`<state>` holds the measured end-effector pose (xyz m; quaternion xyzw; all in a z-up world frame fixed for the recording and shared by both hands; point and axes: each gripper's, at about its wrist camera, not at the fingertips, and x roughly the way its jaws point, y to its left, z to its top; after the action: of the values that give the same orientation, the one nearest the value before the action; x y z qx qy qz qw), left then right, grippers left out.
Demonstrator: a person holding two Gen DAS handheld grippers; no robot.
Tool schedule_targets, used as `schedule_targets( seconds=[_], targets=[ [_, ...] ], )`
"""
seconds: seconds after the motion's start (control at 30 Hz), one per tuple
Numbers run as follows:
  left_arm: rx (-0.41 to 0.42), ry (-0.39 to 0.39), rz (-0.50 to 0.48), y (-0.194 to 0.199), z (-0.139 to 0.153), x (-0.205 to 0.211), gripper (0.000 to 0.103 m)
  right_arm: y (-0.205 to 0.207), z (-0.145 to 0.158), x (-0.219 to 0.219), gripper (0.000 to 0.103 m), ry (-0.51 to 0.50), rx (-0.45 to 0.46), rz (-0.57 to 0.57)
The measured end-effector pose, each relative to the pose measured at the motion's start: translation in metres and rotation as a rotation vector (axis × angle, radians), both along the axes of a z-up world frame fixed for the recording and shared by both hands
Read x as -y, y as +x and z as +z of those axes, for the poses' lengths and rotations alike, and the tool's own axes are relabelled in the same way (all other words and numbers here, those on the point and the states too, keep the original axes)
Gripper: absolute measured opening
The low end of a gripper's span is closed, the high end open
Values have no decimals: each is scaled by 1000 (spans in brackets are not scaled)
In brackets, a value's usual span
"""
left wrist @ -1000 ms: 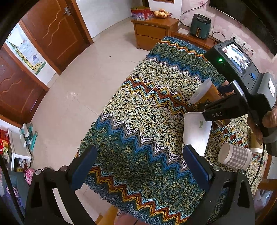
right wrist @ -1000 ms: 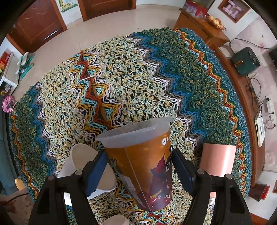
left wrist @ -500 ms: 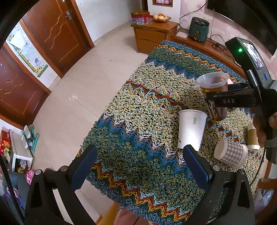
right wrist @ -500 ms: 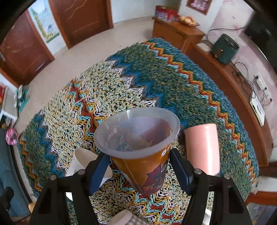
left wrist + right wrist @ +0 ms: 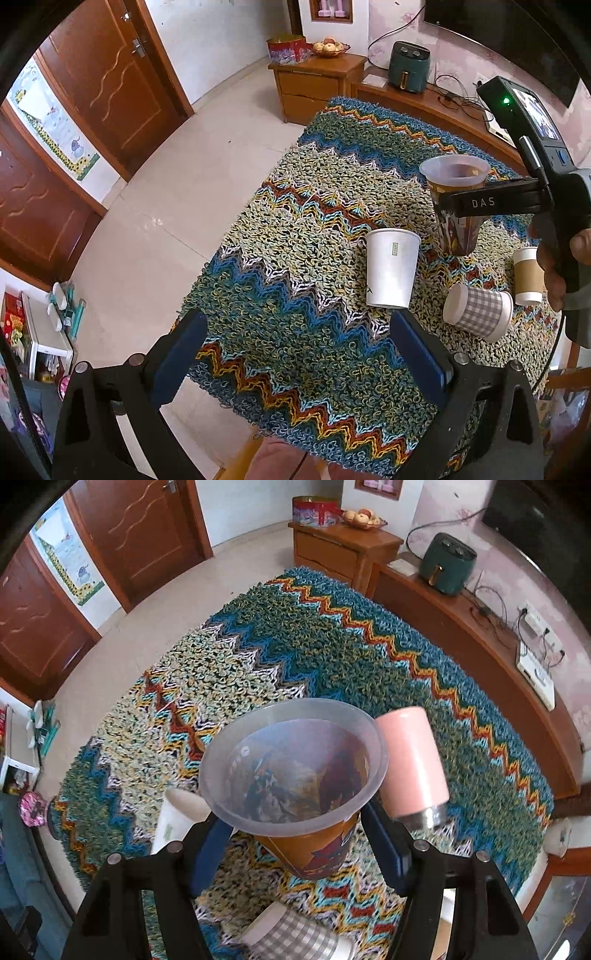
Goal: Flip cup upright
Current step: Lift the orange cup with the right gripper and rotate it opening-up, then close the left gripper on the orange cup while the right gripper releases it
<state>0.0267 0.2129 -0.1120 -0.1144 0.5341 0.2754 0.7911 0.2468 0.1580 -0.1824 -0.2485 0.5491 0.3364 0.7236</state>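
An orange printed plastic cup with a translucent flared rim [image 5: 295,782] is clamped between the jaws of the right gripper [image 5: 295,845], the blue pads being pressed against its lower body on both sides. The cup's long axis is seen close to vertical, with the open mouth pointing up and the narrow base pointing down toward the zigzag-patterned shaggy cloth covering the counter [image 5: 295,266]. In the left wrist view the same cup [image 5: 456,199] is seen upright; whether its base touches the cloth cannot be told. The left gripper [image 5: 295,362] is held near the front edge of the counter, its jaws wide apart with nothing between them. A white paper cup [image 5: 391,273] is seen mouth up just beside the orange cup. A grey checked paper cup [image 5: 478,312] is lying on its side, and a brown-sleeved paper cup [image 5: 528,275] is placed behind it. A pink cylindrical tumbler [image 5: 412,764] is seen just right of the held cup.
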Motion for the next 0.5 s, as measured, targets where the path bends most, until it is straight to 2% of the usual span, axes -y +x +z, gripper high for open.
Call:
schedule_targets(
  seconds=[0.13,0.33,0.5],
  targets=[
    [19,10,-38,-4,12,0,100,-12,19,9,71,11,9,-31],
    [55,1,-115,-11,27,-8,100,-54,64,33,71,2,66,-60],
    [69,-9,-184,-22,31,-17,100,-107,76,56,71,-25,29,-108]
  ],
)
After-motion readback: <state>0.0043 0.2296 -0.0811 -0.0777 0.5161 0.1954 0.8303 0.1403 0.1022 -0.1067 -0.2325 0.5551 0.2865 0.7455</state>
